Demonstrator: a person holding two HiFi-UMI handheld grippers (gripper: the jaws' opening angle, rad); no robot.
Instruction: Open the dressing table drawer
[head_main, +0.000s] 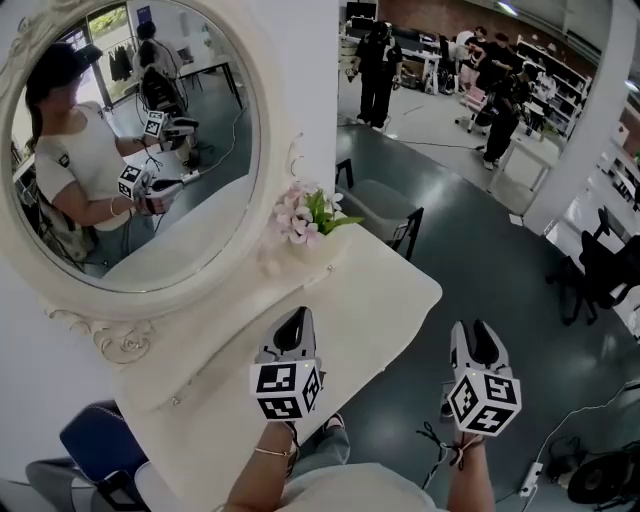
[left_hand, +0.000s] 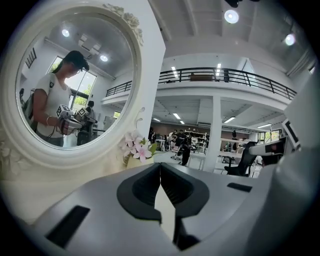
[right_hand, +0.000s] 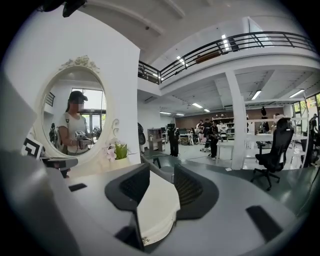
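Note:
The white dressing table (head_main: 385, 285) stands under an oval mirror (head_main: 130, 150), with pink flowers (head_main: 303, 215) at its back. No drawer front shows; only a small knob (head_main: 178, 400) peeks out below the table's edge. My left gripper (head_main: 297, 322) hovers over the tabletop near its front edge, shut and empty, its jaw tips touching in the left gripper view (left_hand: 160, 167). My right gripper (head_main: 473, 335) hangs off the table's right side above the floor. It is open with nothing between the jaws (right_hand: 161, 172), and the tabletop (right_hand: 157, 200) shows through the gap.
A blue chair (head_main: 100, 440) sits at the table's near left. A dark chair (head_main: 400, 215) stands beyond the far end. An office chair (head_main: 600, 275) and a cable with a power strip (head_main: 530, 480) are on the right. People (head_main: 378, 60) stand far back.

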